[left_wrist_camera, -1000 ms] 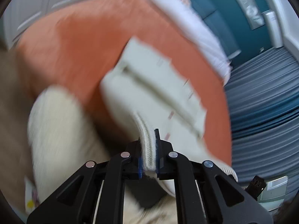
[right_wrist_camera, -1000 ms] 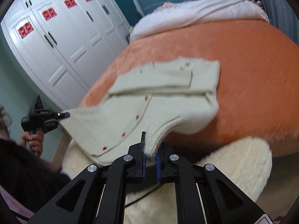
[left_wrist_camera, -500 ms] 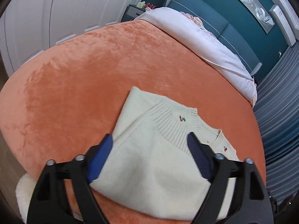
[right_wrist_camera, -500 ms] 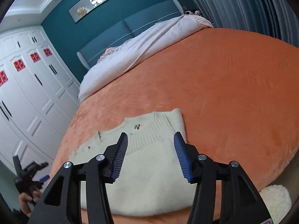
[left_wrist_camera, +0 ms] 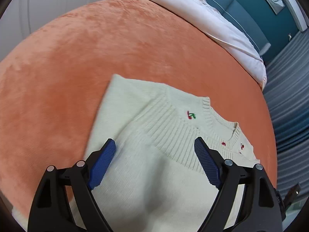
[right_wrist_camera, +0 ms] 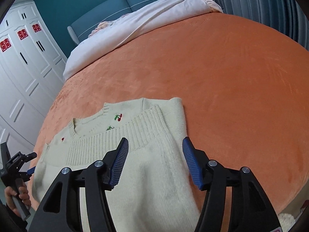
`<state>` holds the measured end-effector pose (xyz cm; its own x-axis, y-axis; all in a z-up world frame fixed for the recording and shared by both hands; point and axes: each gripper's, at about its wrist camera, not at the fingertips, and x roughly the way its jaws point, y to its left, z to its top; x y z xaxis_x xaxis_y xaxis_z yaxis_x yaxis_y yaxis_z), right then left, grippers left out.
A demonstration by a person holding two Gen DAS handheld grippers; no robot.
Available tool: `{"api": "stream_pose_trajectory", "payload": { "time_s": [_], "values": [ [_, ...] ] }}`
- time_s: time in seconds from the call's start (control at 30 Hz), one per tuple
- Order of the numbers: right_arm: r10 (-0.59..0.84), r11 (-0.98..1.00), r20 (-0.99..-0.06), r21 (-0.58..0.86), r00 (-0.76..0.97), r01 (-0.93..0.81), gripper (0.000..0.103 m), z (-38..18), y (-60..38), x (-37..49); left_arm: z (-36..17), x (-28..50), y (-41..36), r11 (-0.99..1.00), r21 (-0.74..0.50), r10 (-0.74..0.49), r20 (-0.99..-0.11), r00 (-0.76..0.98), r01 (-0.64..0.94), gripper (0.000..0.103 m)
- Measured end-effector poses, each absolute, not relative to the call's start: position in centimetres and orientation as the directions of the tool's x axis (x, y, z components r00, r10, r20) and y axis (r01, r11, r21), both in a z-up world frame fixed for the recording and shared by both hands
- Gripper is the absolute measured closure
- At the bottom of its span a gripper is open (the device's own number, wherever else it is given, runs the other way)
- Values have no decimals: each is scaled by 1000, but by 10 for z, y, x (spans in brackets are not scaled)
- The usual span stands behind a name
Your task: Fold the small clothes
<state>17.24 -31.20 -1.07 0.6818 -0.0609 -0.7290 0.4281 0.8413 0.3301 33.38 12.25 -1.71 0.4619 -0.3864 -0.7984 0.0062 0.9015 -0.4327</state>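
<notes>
A cream knit sweater (left_wrist_camera: 154,174) with small cherry embroidery lies folded flat on the orange bedspread (left_wrist_camera: 115,38), its ribbed hem doubled up toward the collar. My left gripper (left_wrist_camera: 154,141) hovers over its left half with the jaws wide and just closing; the pads press on nothing. My right gripper (right_wrist_camera: 155,140) hangs over the right half of the sweater (right_wrist_camera: 154,174), its jaws opening, with the knit below the gap and free of the pads. The left gripper (right_wrist_camera: 17,164) also shows at the right wrist view's left edge, in a hand (right_wrist_camera: 17,193).
The orange bedspread (right_wrist_camera: 231,77) stretches wide beyond the sweater. A white duvet (right_wrist_camera: 144,23) is bunched at the blue headboard (right_wrist_camera: 115,5). White wardrobe doors (right_wrist_camera: 23,58) stand left of the bed and grey curtains (right_wrist_camera: 260,0) on the right.
Both grippers were shut on the sweater's hem a second ago. They carried it forward over the body, let go and opened; the sweater now lies folded and both have come lower and closer.
</notes>
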Motion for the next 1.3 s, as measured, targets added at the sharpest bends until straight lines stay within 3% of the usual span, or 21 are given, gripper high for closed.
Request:
{"api": "stream_pose_trajectory", "payload": {
  "time_s": [0.07,0.1,0.13,0.17,0.2,0.23,0.4,0.53,0.6,0.77,0.87,0.93,1.0,1.2,1.3],
  "values": [
    [-40,844,-754,326,656,426,44,-21,-311,184,-25,339,116,916,-400,-370,-821,436,23,42],
    [-33,849,-764,319,644,422,43,-25,-309,188,-28,341,114,924,-381,-356,-833,423,29,60],
    [-28,859,-773,306,634,411,50,-28,-305,190,-30,341,113,931,-365,-345,-841,416,33,79],
    [-23,871,-775,294,631,393,61,-28,-301,192,-30,339,114,930,-367,-349,-841,413,39,87],
    [-18,887,-783,274,622,370,94,-28,-295,193,-27,335,117,928,-371,-351,-835,423,37,95],
    [-10,897,-781,269,625,351,94,-26,-291,191,-21,331,120,923,-383,-357,-824,441,31,96],
    [3,895,-612,354,791,271,95,41,-283,161,41,315,130,875,-478,-439,-719,539,74,96],
    [-29,899,-528,357,849,253,95,82,-298,175,71,344,120,891,-444,-406,-694,595,91,96],
    [-67,903,-560,318,826,289,95,69,-308,197,59,365,112,910,-409,-370,-719,589,73,96],
    [-33,851,-795,295,606,434,95,-36,-333,247,-35,406,88,954,-298,-257,-874,414,-36,93],
    [-78,858,-760,278,646,431,91,-26,-323,232,-31,392,87,966,-259,-222,-850,477,-14,83],
    [-129,871,-727,242,674,427,86,-1,-311,212,-13,375,92,965,-262,-216,-840,497,-24,53],
    [-126,901,-682,225,721,370,85,22,-289,183,10,347,96,959,-283,-231,-806,545,-11,44],
    [111,952,-688,282,717,123,82,20,-178,153,32,259,48,953,-284,-299,-807,510,108,39],
    [170,968,-717,250,677,22,91,4,-132,161,8,241,24,961,-241,-276,-860,430,135,39]
  ]
}}
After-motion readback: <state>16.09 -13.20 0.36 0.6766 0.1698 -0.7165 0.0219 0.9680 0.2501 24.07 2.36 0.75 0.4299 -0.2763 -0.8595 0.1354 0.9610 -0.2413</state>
